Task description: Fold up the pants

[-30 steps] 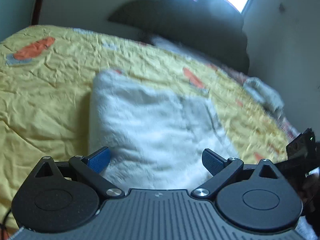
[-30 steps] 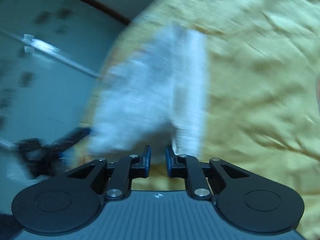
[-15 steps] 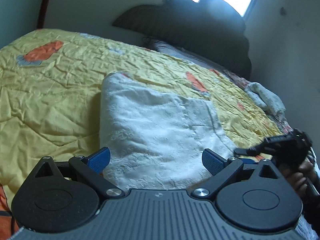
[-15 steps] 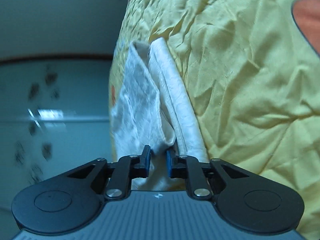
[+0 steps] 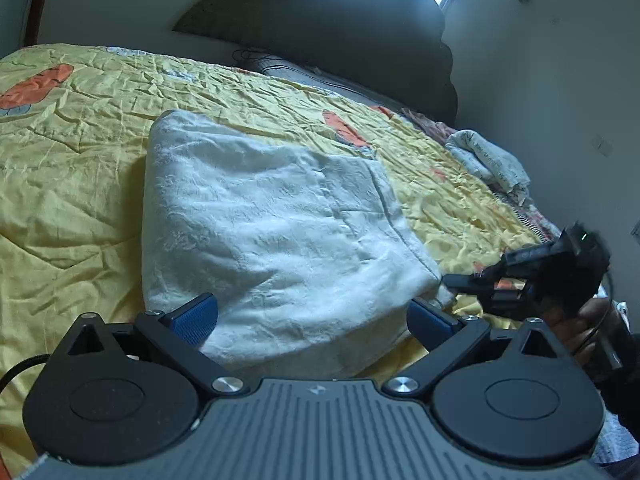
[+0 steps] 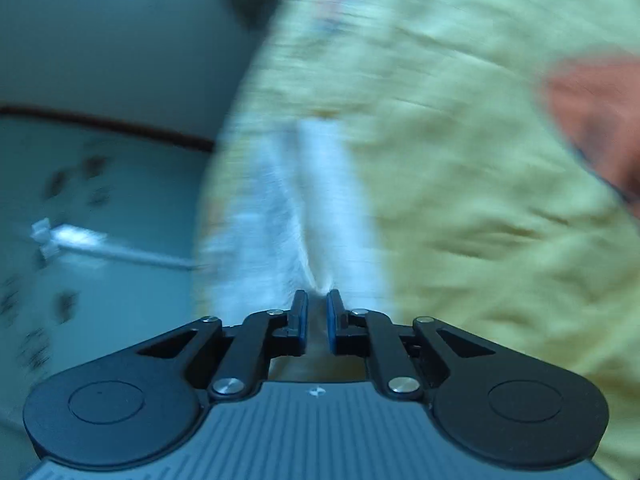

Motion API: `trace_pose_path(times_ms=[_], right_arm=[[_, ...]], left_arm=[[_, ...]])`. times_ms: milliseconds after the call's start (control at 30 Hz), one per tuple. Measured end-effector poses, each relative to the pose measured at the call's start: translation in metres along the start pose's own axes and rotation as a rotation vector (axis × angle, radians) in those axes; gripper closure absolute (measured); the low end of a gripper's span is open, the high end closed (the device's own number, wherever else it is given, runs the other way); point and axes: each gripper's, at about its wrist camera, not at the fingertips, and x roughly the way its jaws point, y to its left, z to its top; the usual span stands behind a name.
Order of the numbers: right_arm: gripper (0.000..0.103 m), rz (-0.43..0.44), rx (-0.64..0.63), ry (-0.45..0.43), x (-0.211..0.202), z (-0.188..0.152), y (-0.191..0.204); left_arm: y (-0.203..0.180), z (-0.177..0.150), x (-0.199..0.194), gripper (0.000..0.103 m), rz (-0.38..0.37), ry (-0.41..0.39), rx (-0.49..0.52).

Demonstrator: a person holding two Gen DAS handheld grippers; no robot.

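My left gripper (image 5: 314,316) hung with its jaws spread wide over the near edge of the white pants (image 5: 272,224), its blue pads (image 5: 196,318) clear of the cloth on either side and gripping nothing. My right gripper (image 6: 317,316), seen blurred in its own view, had its jaws drawn together on a pinch of the same white fabric at the pants' right-hand corner, where the cloth gathered into a peak between them. The pants lay folded into a thick, crinkled, embossed rectangle on the yellow bedspread (image 5: 72,184), near the bed's front edge. Beyond them stood the dark headboard (image 5: 344,36), with a rumpled pale cloth (image 5: 488,160) by the wall. Half a second earlier the right gripper's view was sharp and the fold stood taller; in the left view, the right gripper had since edged closer to the pants' corner.
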Motion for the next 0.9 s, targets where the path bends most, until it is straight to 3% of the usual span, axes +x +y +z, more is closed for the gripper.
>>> trace_pose_path(times_ms=[100, 167, 200, 233, 267, 500, 600, 733, 900], right_arm=[[0.098, 0.089, -0.064, -0.045, -0.011, -0.009, 0.022], [0.088, 0.097, -0.09, -0.015, -0.01, -0.012, 0.038], [0.062, 0.093, -0.088, 0.013, -0.006, -0.014, 0.043], [0.026, 0.091, -0.093, 0.033, -0.002, -0.017, 0.046], [0.018, 0.088, -0.108, 0.048, 0.004, -0.02, 0.049], [0.018, 0.053, -0.069, 0.055, 0.021, -0.02, 0.046], [0.036, 0.089, -0.067, 0.051, 0.028, -0.017, 0.055], [0.037, 0.035, -0.026, 0.065, 0.04, -0.016, 0.047], [0.04, 0.058, 0.013, 0.021, 0.041, -0.018, 0.04]], left_arm=[[-0.005, 0.004, -0.008, 0.002, 0.004, -0.008, 0.023], [-0.005, 0.004, -0.013, 0.002, 0.004, -0.024, 0.025], [-0.005, 0.004, -0.015, 0.002, 0.013, -0.026, 0.029], [-0.005, 0.004, -0.015, 0.002, 0.017, -0.025, 0.031], [-0.004, 0.004, -0.015, 0.002, 0.018, -0.023, 0.028], [-0.003, 0.0, -0.016, 0.002, 0.023, -0.011, 0.016], [-0.003, 0.0, -0.016, 0.002, 0.03, -0.014, 0.006], [-0.007, 0.001, -0.021, 0.001, 0.039, -0.047, 0.029], [-0.009, -0.011, -0.007, 0.001, 0.272, -0.011, 0.101]])
